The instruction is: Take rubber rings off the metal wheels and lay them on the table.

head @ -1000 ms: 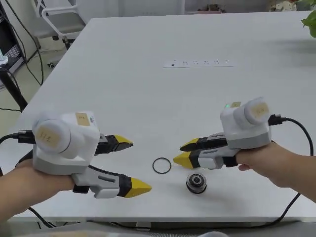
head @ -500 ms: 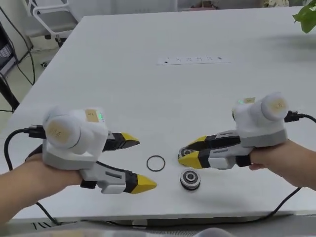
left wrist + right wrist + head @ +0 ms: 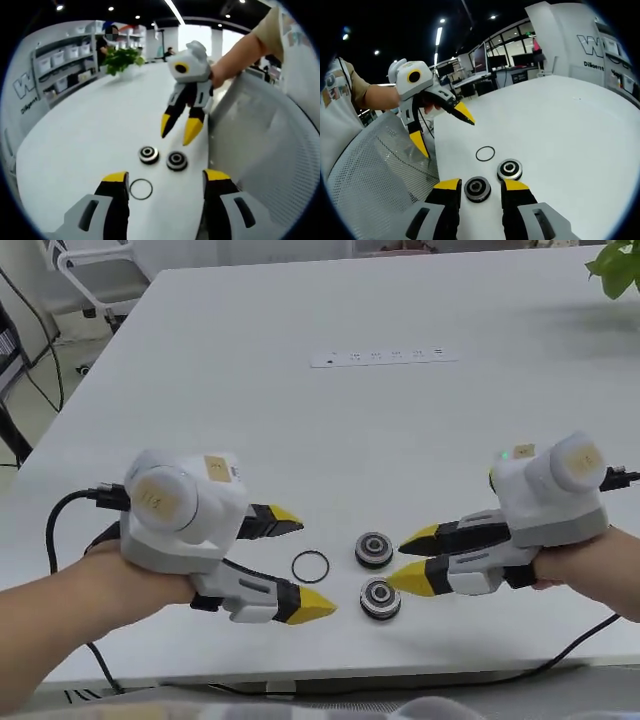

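A thin black rubber ring (image 3: 294, 567) lies flat on the white table (image 3: 330, 440). Two metal wheels rest just right of it: the farther wheel (image 3: 374, 549) and the nearer wheel (image 3: 380, 597). My left gripper (image 3: 300, 565) is open, its jaws straddling the ring (image 3: 130, 189) without touching it. My right gripper (image 3: 405, 560) is open just right of the wheels. In the right gripper view one wheel (image 3: 477, 189) sits between the jaws of that gripper (image 3: 482, 185), untouched, and the other wheel (image 3: 509, 169) lies beside the right jaw. The ring (image 3: 476, 154) lies beyond them.
A flush socket strip (image 3: 384, 357) sits mid-table, far from the work. A plant (image 3: 618, 265) stands at the far right corner and a chair (image 3: 85, 260) beyond the far left one. The table's front edge (image 3: 330, 672) runs close below the wheels.
My right gripper has opened and drawn back to the right, leaving a second wheel on the table. My left gripper has shifted right, nearer the ring. The head camera moved too.
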Demonstrator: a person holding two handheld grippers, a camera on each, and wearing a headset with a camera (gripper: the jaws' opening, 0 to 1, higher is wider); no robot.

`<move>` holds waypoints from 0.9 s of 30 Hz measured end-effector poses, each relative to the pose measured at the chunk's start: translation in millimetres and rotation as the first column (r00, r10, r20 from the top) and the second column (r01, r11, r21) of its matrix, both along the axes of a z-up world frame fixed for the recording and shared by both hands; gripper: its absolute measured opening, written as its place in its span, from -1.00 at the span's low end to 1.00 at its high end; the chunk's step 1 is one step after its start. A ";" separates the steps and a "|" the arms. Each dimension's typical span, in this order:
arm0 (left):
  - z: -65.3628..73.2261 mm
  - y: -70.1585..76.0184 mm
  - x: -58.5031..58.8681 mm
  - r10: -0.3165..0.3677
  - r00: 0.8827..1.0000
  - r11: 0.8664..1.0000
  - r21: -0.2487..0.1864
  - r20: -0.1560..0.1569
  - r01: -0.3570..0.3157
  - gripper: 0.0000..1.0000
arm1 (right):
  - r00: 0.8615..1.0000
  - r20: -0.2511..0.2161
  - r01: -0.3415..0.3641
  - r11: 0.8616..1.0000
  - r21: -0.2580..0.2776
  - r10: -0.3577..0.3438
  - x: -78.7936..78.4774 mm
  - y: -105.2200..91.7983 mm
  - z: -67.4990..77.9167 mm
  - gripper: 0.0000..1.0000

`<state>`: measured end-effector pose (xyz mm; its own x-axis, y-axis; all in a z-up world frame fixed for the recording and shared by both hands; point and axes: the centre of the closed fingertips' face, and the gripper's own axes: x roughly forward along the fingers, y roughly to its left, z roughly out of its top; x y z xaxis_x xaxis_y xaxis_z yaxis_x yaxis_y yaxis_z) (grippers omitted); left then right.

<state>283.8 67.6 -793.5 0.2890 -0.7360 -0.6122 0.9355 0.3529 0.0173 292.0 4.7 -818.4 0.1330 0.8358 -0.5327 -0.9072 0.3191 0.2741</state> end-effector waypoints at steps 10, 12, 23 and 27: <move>-9.7 -14.1 1.8 -0.038 0.999 0.999 0.014 -0.014 0.038 0.13 | 0.998 0.016 -0.061 0.996 -0.066 0.062 -7.8 -6.3 -19.3 -0.42; -13.6 -16.2 1.1 -0.061 0.998 0.998 0.031 -0.008 0.061 0.10 | 0.997 0.021 -0.072 0.994 -0.080 0.074 -8.1 -6.9 -23.7 -0.42; -29.1 -29.6 1.5 -0.108 0.993 0.993 0.049 -0.037 0.110 -0.04 | 0.991 0.023 -0.126 0.986 -0.109 0.129 -13.0 -3.0 -37.4 -0.53; -33.7 -34.2 0.9 -0.114 0.992 0.992 0.051 -0.048 0.117 -0.08 | 0.990 0.023 -0.133 0.984 -0.115 0.137 -12.3 -2.1 -40.7 -0.57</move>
<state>284.7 33.4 -827.3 0.1753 -0.7289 -0.6618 0.9701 0.2423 -0.0100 279.7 2.6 -859.0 0.0409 0.7822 -0.6217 -0.9515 0.2203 0.2146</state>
